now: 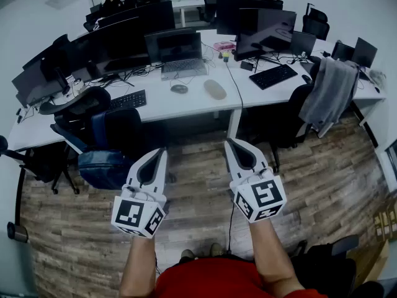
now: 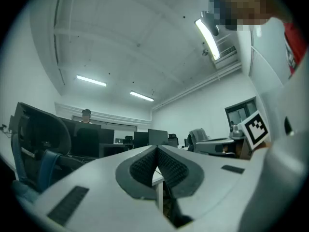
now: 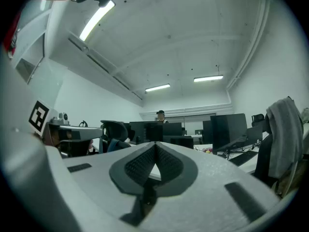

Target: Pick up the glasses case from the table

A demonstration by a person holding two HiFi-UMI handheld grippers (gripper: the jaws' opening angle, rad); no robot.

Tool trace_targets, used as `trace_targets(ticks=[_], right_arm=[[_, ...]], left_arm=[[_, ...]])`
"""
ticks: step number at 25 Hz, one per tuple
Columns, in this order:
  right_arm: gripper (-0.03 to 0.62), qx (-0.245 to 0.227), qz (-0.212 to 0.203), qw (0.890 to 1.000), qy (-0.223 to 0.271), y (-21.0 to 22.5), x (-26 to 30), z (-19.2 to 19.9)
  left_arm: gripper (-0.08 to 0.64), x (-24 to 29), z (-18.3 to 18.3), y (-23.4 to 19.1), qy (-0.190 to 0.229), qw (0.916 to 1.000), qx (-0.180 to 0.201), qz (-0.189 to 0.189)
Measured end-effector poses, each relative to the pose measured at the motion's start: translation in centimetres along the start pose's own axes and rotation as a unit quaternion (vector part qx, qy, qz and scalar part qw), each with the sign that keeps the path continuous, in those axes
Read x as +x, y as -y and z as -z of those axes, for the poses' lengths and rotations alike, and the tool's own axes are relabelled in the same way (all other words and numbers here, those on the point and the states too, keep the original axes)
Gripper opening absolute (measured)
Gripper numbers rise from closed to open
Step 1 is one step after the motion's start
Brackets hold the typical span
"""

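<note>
There are two grippers. In the head view, the left gripper is in the lower middle of the frame. The right gripper is just to the right of it. Both are over the wooden floor, and each carries one marker cube at its rear.

In the left gripper view, the left gripper's dark ribbed pads are pressed together with nothing between them. The right gripper view shows the same: the right gripper's pads meet at the tip and hold nothing.

Further up the head view stands a long white table. One glasses case lies flat on it, a little above the centre of the frame. It is an oval, pale beige shell with a smooth surface, and it looks closed. It is well apart from both grippers.

One dark mouse lies near the case, to its left. One open laptop stands behind the two. There are two black keyboards on the table. One keyboard is left of the mouse, and the other keyboard is to the upper right of the case.

Several dark monitors stand along the table, but their exact number is hard to tell. One grey jacket hangs over a chair at the right.
</note>
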State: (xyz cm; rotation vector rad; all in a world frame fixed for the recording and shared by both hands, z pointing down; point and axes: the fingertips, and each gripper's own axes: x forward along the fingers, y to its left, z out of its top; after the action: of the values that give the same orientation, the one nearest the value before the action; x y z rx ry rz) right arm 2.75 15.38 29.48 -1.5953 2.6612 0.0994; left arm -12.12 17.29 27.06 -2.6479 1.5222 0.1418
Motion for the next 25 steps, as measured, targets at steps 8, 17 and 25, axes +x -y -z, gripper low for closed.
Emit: trace_targets(ticks=[8,17,25], right_arm=[[0.003,0.013,-0.008,1.000,0.010,1.4,0.2,-0.1],[0.005,0.019,-0.021,1.000,0.008,4.0,0.1,0.8],[0.005,0.024,-0.020,1.000,0.000,7.6,1.4,2.6]], left_arm=[[0.009,1.3,0.4,0.6,0.003,1.0000,0.005,0.000],[0.009,4.1,1.2,2.6,-0.008,0.9999,0.009,-0.011],[0.009,7.4,2.4,2.9,-0.013,0.9995,0.013,-0.026]])
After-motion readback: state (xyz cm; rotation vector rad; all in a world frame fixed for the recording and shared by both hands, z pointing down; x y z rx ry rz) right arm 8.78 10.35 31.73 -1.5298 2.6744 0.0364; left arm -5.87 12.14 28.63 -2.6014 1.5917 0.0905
